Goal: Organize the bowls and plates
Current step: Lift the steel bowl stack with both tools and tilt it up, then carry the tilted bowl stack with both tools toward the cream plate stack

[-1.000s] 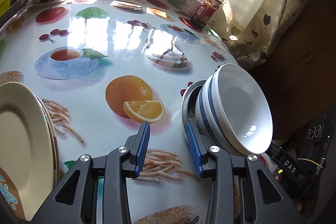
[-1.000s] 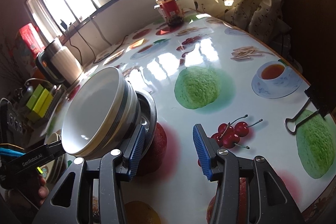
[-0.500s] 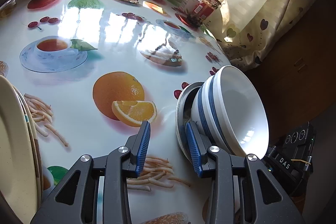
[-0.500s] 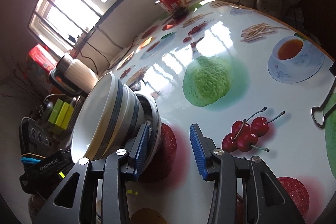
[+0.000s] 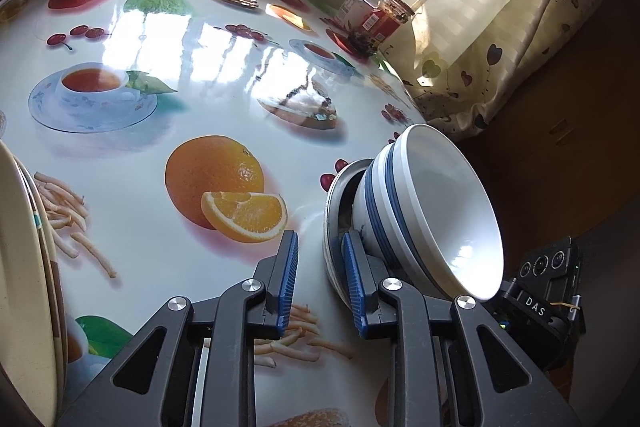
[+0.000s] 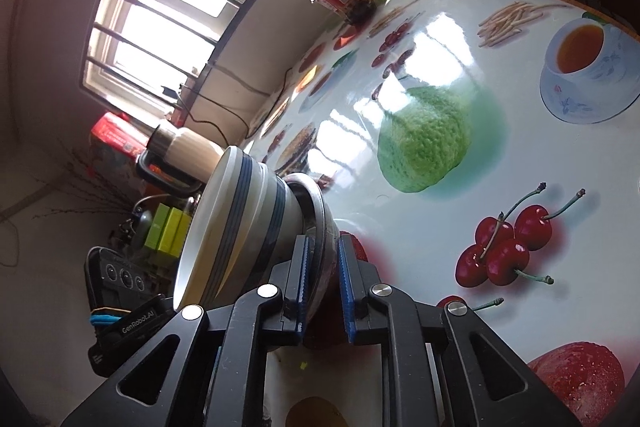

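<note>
R tongs (image 6: 323,287) clamped on metal bowl (image 6: 320,211) rim | L tongs (image 5: 320,283) closing, gap, empty | 2 banded bowls (image 5: 432,215) nested

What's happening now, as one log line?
right gripper: shut on metal bowl rim | left gripper: jaws just been closing around same rim, not clamped | white bowls: stacked inside

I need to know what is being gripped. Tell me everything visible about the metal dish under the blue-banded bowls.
The shallow grey metal dish looks like dull steel with a rolled rim. It is the bottom piece of a stack, with white blue-banded ceramic bowls nested in it. The right claw has just been closing and clamps its rim. The left claw has also been closing around the opposite rim, gap still visible. Its base is hidden.
</note>
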`<state>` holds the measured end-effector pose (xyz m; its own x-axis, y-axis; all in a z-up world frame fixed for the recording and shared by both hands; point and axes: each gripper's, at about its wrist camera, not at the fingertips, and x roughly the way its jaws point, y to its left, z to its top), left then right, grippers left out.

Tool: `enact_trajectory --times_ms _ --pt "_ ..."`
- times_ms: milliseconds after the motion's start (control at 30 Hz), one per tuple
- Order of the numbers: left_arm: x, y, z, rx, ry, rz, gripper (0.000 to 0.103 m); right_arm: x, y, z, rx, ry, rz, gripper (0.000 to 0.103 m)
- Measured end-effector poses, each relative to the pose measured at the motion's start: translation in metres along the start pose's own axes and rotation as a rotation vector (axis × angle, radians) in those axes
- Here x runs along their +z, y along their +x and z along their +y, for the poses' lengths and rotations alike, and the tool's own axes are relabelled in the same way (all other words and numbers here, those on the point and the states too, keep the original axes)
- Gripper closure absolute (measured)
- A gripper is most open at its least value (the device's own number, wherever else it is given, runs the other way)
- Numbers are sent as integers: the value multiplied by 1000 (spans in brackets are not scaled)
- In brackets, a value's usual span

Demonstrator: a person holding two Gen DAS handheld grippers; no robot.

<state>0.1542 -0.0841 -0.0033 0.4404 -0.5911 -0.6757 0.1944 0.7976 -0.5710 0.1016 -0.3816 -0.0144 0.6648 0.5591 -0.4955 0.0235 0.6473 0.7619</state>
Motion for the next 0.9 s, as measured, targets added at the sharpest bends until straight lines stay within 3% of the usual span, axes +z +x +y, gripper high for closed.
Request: enact_trajectory --times_ms 200,367,900 --pt "1 1 2 2 5 0 78 -1 0 -1 2 -6 -2 89" --pt "0 1 -7 3 36 -9 89 -1 0 0 6 -7 -5 89" --pt "1 5 -5 -23 26 -5 90 -3 -1 -1 16 -16 -8 89"
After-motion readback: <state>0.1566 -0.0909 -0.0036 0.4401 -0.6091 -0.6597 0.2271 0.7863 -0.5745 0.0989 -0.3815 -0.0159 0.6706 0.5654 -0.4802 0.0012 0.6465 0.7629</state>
